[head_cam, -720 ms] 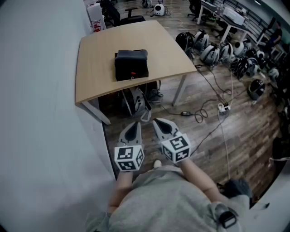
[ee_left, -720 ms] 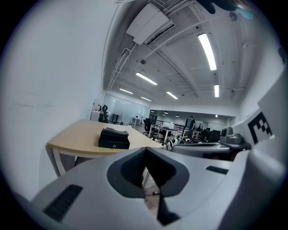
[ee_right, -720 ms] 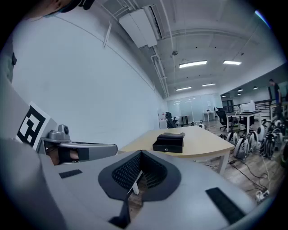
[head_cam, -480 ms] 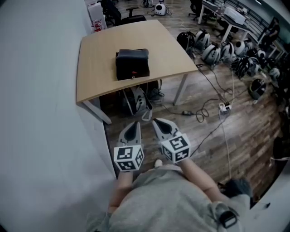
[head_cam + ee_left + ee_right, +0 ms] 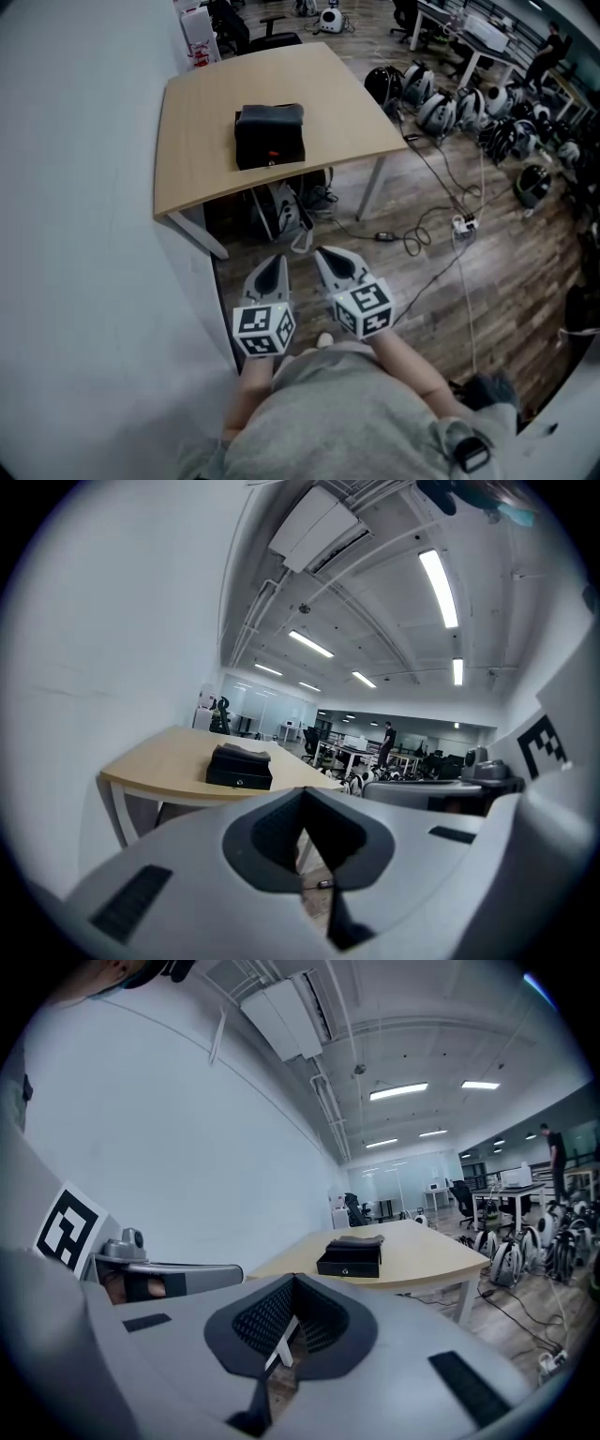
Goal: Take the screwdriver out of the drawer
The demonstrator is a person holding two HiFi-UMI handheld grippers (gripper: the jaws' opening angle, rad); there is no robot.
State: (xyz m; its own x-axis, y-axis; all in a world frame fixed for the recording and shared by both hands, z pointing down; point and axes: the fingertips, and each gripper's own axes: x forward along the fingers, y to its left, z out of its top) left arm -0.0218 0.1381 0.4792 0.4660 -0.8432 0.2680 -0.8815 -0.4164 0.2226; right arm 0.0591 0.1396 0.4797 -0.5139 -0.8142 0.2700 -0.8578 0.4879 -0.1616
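open office, pale wall (image 5: 75, 234) on my left, wood plank floor (image 5: 506, 272) with loose cables (image 5: 422, 230) and a row of helmets (image 5: 441, 108) off to the right. ahead stands a light wooden counter (image 5: 202, 141), and on it a small black drawer box (image 5: 270, 131), front face turned toward me. a tiny red spot (image 5: 273, 155) shows at that front; i cannot tell whether it is the screwdriver, so its long axis and heading are unreadable from here, and what lies inside the box is hidden. left gripper (image 5: 275, 262) and right gripper (image 5: 330, 257) hang side by side over the floor, well short of the counter, tips aimed toward it. both have their jaws pressed together with nothing between them, touching nothing.
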